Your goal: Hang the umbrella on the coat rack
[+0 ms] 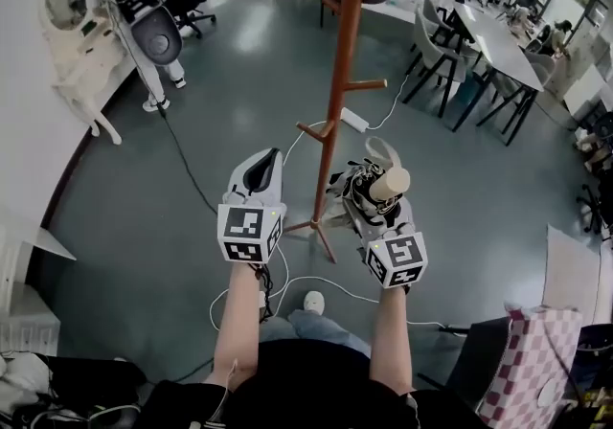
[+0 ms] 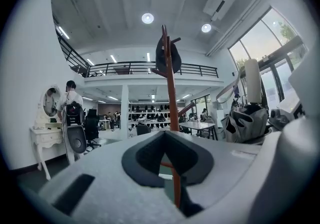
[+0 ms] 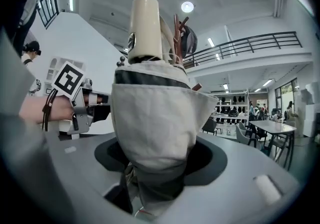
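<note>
Approach step: right hand-held gripper [image 3: 156,170] clamps wide on folded beige-grey fabric umbrella w/ cream handle [image 3: 152,113], just right of brown wooden coat rack [image 1: 341,101]. Left hand-held gripper [image 2: 167,160]: jaws apart, empty. Next: raise umbrella, hook onto a peg.

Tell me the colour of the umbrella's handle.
The umbrella handle is cream; the right gripper view shows it best.

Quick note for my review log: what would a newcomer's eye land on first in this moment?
A tall wooden coat rack rises mid-floor, straight ahead of both grippers. The right gripper is shut on a folded grey-and-white umbrella, its cream handle pointing up, just right of the rack. The left gripper is level with it on the rack's left, with nothing between its jaws.
</note>
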The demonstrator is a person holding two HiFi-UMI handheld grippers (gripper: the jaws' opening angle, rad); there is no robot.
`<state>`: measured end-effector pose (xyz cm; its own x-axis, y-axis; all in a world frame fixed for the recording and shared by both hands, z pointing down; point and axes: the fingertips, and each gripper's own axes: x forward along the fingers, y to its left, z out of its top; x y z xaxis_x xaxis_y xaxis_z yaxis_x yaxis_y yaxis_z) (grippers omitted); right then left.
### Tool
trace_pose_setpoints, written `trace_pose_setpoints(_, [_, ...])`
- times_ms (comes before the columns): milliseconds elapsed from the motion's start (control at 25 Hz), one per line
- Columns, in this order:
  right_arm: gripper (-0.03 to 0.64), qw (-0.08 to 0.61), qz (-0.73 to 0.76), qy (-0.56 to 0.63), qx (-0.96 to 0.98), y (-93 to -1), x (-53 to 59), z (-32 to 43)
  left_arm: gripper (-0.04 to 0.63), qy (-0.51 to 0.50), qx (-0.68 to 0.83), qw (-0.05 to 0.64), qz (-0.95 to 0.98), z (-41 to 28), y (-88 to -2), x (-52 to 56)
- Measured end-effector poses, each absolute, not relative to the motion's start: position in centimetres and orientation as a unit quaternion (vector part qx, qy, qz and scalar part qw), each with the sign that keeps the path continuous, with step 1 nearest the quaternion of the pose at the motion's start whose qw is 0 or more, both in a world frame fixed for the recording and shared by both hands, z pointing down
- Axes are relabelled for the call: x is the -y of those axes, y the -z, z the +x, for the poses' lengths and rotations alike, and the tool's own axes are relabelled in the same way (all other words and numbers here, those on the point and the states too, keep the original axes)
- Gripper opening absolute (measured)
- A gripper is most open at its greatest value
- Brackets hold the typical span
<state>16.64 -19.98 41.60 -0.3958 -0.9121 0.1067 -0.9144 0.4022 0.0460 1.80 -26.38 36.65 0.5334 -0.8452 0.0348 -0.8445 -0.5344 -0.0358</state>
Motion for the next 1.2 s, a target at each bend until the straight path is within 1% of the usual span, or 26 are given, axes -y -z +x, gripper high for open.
trace_pose_setpoints(200, [0.295, 0.069, 0.504, -0.008, 0.861, -42.6, 23.4, 15.9, 0.003, 0.02, -0.495, 0.007, -0.869, 2.3, -37.0, 29.3])
trace_pose_setpoints(600, [0.295, 0.104, 0.451, -0.025, 0.886, -45.8, 26.4, 12.8, 0.003, 0.023, -0.49, 0.006, -0.871, 3.0, -37.5, 33.1])
trace_pose_setpoints(1040, [0.295, 0.115, 0.426, -0.034, 0.897, -49.4, 27.6, 10.4, 0.003, 0.02, -0.482, -0.01, -0.876, 2.7, -41.4, 34.3])
trace_pose_setpoints(1200, [0.295, 0.119, 0.431, -0.035, 0.894, -51.3, 27.9, 10.6, 0.003, 0.022, -0.48, -0.017, -0.877, 3.0, -43.8, 33.9])
